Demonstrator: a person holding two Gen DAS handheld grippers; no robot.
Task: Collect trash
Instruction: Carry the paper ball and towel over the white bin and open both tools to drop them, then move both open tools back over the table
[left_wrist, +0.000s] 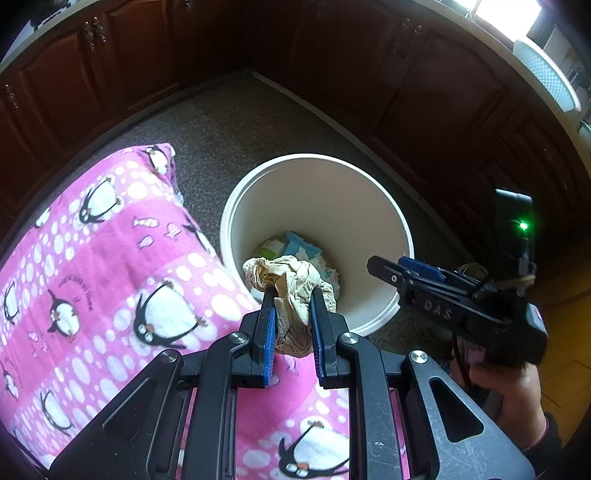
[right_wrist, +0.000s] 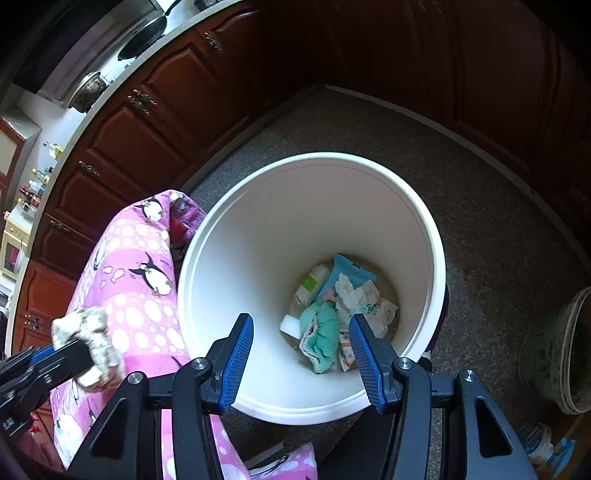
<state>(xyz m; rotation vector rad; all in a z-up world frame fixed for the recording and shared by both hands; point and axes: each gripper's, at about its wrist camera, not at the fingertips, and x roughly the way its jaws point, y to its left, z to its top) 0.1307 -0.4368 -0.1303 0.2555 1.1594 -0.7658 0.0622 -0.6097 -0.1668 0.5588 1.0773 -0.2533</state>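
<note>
**Crumpled paper held at the bin's rim**

I have the crumpled beige paper wad (left_wrist: 291, 295) pinched between my left gripper's (left_wrist: 291, 295) blue pads, hanging over the near-left rim of the round white plastic bin (left_wrist: 369, 206), beside a pink penguin-print fleece leg (left_wrist: 110, 266). My right gripper (right_wrist: 301, 325) hangs over the bin's mouth with fingers spread and nothing between them. Inside, on the bottom, lie a teal cloth (right_wrist: 321, 328), white tissues (right_wrist: 358, 295) and a blue packet (right_wrist: 347, 269). Grey speckled carpet (right_wrist: 480, 221) lies open around the far rim, bounded by dark wooden cabinets (right_wrist: 166, 110).
</note>
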